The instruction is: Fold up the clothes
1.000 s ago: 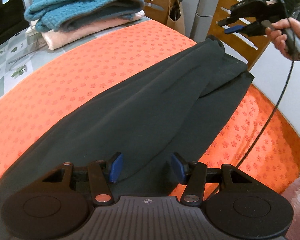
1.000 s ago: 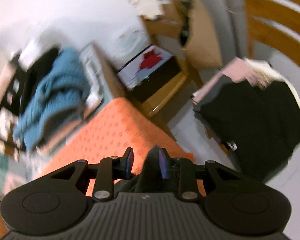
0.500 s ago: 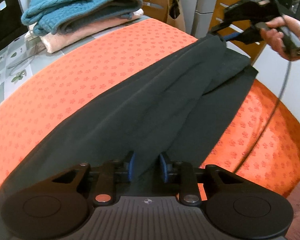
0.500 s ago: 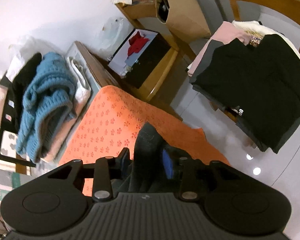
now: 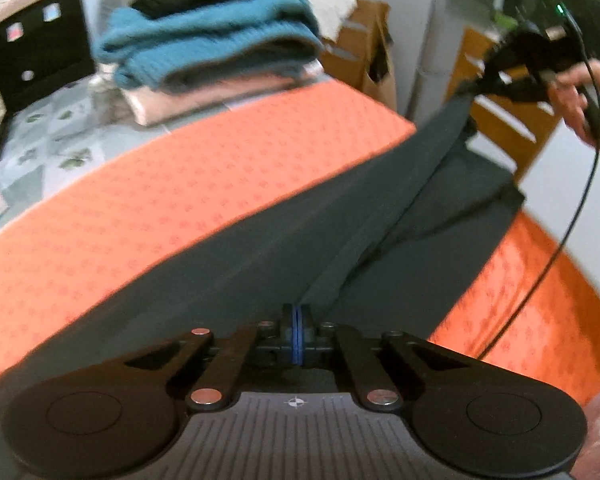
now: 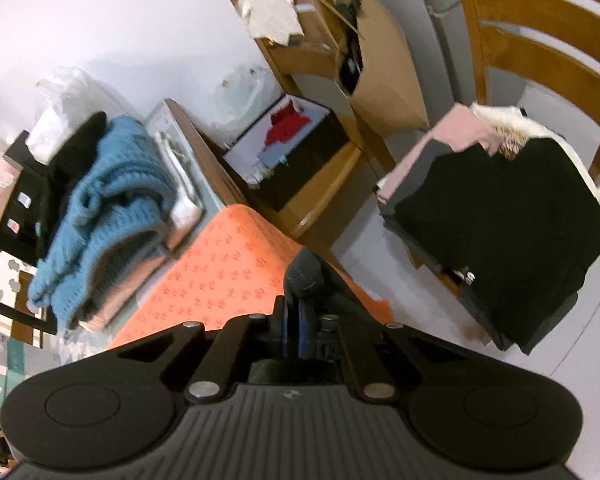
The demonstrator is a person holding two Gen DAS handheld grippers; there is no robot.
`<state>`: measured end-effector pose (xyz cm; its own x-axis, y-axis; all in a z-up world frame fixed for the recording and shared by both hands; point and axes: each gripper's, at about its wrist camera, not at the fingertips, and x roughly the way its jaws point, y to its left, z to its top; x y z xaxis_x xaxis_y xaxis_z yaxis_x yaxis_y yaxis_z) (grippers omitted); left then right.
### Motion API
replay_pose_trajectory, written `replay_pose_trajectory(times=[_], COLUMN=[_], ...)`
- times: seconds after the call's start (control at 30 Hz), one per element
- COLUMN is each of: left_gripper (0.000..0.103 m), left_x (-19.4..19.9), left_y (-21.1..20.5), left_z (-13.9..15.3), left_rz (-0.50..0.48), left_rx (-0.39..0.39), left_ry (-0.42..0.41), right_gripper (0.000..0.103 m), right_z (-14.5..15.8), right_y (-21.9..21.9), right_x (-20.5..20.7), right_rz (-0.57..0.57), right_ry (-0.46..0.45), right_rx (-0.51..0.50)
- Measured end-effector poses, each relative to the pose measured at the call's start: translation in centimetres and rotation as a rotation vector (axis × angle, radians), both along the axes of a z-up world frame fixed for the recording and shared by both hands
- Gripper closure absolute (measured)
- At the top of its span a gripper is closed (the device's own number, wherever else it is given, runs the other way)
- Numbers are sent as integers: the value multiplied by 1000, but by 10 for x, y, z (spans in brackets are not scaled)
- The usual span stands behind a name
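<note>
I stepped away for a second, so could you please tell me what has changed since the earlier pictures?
The left gripper, open a second ago, has shut on the near edge of the dark garment. The right gripper has kept its pinch on the far end and lifted it off the orange cloth. The folded stack with the blue sweater has not moved.

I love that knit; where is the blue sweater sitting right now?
In the left wrist view the blue sweater sits upper left, stacked on a pink garment, beyond the orange cloth.
</note>
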<state>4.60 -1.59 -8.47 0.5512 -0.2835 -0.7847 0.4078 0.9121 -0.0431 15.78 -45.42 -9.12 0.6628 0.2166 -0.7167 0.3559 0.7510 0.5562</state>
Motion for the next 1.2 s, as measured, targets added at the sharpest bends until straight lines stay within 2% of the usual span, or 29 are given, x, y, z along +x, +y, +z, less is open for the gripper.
replay_pose_trajectory(times=[0.1, 0.2, 0.27, 0.33, 0.43, 0.57, 0.67, 0.8, 0.87, 1.0, 1.1, 1.13, 1.2], left_gripper=[100, 100, 100, 100, 100, 100, 100, 100, 100, 99, 98, 97, 95], left_x=[3, 4, 3, 0, -5, -12, -16, -17, -20, -28, -32, -32, -29], left_y=[6, 11, 11, 9, 6, -3, -9, -8, -5, 6, 22, 29, 44], left_z=[15, 25, 27, 24, 14, -6, -18, -29, -33, -27, -16, -13, -8], left_rz=[41, 61, 53, 29, -14, -80, -122, -142, -137, -107, -51, -23, 43], left_rx=[-26, -48, -48, -37, -19, 11, 41, 65, 59, 2, -47, -59, -83], left_ry=[-37, -56, -56, -42, 1, 67, 103, 150, 172, 180, 166, 164, 166], right_gripper=[97, 98, 98, 98, 98, 98, 98, 96, 93, 80, 73, 72, 71], right_z=[20, 45, 59, 63, 42, -11, -41, -51, -46, -18, 0, 3, -1], right_y=[6, 11, 13, 14, 8, -6, -15, -17, -15, -1, 13, 18, 27], right_x=[6, 10, 8, 0, -18, -43, -57, -63, -63, -57, -40, -32, -22], right_rz=[7, 12, 13, 14, -7, -57, -88, -87, -88, -44, 102, 162, 214], right_ry=[-40, -124, -185, -197, -132, 12, 82, 102, 126, 122, 64, 55, 59], right_rx=[4, 28, 49, 32, 7, -14, 20, 10, -53, -334, -379, -376, -369])
